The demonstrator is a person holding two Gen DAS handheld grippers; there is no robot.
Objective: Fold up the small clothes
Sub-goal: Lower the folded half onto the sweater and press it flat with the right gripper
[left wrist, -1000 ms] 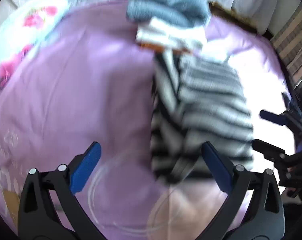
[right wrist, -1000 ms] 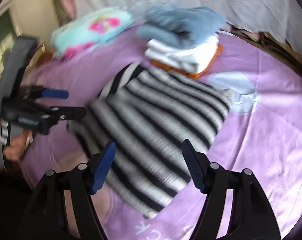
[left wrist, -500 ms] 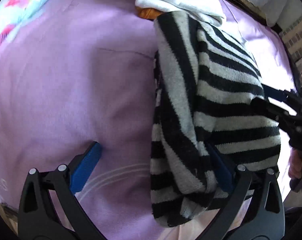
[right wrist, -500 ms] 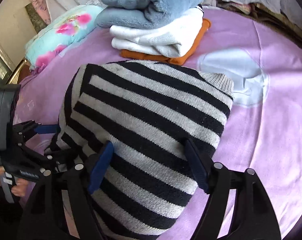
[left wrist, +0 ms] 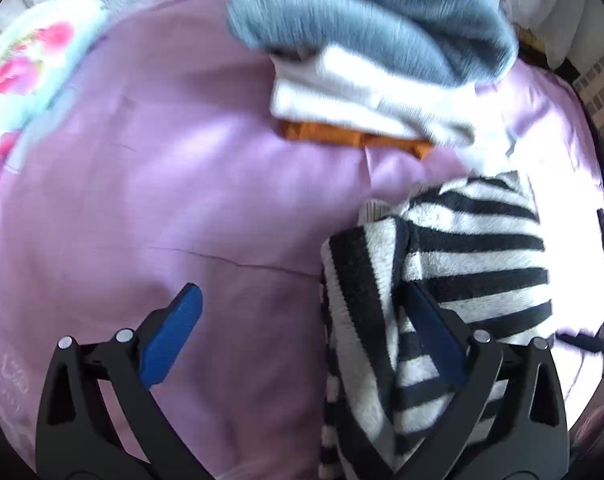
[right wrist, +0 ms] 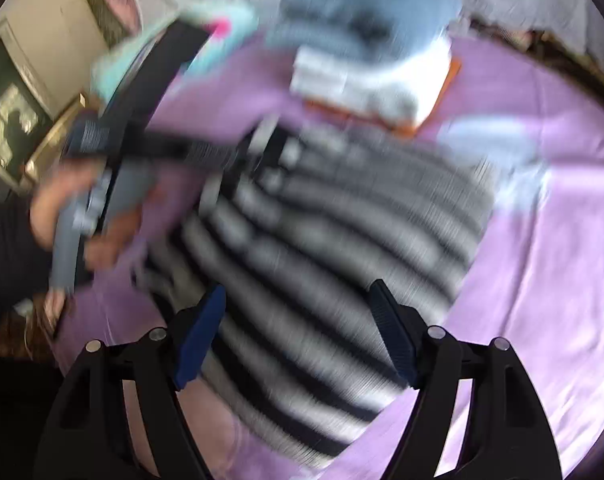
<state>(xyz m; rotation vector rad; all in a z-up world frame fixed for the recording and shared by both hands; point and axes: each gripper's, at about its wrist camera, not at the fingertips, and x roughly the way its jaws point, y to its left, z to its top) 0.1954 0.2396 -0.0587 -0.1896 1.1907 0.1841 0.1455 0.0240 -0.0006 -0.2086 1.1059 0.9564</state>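
Sweater (left wrist: 461, 264): striped, folded on the purple bed (left wrist: 182, 200), below the stack (left wrist: 373, 80)
Left gripper (left wrist: 305, 320): my jaws wide, one finger under a flap
Right gripper (right wrist: 298, 324): wide, empty, above
Risk: flap snags, fold springs open

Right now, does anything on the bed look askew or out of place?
The striped sweater is bunched over the left gripper's right finger, not flat. The folded pile beyond it looks tidy. Nothing looks spilled or damaged.
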